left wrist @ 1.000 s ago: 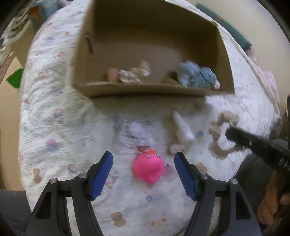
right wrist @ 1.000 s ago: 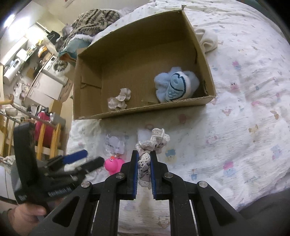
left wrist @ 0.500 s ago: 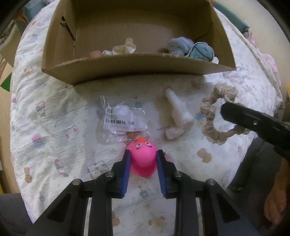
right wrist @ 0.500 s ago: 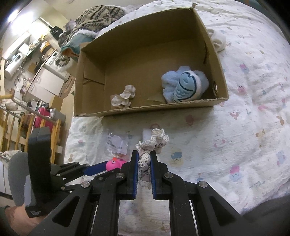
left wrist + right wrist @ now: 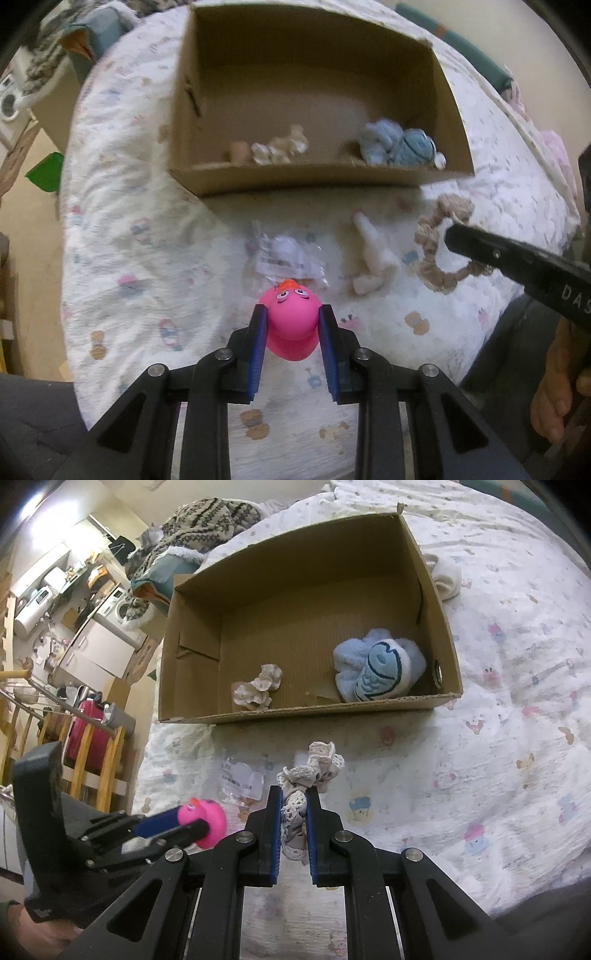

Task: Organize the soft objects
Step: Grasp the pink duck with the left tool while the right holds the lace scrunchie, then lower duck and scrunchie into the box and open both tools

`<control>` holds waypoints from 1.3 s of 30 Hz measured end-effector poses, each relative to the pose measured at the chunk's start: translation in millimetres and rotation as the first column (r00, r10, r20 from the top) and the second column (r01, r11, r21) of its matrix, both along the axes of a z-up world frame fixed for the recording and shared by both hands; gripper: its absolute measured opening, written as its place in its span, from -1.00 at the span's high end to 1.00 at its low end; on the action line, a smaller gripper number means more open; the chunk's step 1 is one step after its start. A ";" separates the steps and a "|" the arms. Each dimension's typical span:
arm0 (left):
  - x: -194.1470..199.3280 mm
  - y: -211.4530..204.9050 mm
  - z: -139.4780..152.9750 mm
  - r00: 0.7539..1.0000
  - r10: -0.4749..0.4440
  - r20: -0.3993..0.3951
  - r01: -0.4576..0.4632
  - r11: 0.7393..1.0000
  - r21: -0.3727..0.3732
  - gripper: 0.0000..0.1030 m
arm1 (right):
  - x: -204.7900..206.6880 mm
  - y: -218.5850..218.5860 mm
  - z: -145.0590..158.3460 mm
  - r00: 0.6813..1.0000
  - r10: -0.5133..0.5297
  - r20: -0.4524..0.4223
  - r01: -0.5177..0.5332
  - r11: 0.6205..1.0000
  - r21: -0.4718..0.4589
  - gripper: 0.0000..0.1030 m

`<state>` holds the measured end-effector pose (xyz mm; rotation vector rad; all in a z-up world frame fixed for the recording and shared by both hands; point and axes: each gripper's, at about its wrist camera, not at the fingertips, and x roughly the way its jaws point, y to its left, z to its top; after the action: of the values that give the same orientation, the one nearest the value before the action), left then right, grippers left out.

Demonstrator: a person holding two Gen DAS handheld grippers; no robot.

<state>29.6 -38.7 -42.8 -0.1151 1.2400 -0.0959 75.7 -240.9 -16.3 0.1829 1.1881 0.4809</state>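
Above the bed [image 5: 122, 206], left gripper [image 5: 291, 325] clenched on pink toy [image 5: 293, 317], right gripper [image 5: 293, 812] pinching scrunchie [image 5: 314, 768].

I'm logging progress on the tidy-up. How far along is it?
Done: blue plush and a small ruffled piece lie in the cardboard box. In hand: left gripper holds the pink duck; right gripper holds the lace scrunchie. Left: white sock.
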 end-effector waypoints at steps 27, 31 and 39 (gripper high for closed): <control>87.5 33.2 89.2 0.951 0.110 0.289 -0.133 0.989 0.059 0.52 | 62.6 -1.1 63.5 0.973 -0.054 0.225 0.025 0.991 0.128 0.74; 106.8 30.6 79.5 0.948 0.112 0.298 -0.138 0.988 0.068 0.52 | 79.2 6.3 54.1 0.975 -0.043 0.220 0.019 0.994 0.112 0.74; 114.0 31.6 44.4 0.943 0.096 0.319 -0.119 0.992 0.053 0.52 | 91.1 12.2 16.0 0.985 -0.045 0.169 0.032 0.997 0.075 0.74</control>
<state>143.6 -7.1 1.6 -0.1006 0.9127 0.0249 166.8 -228.7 -0.3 0.2220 0.9990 0.4958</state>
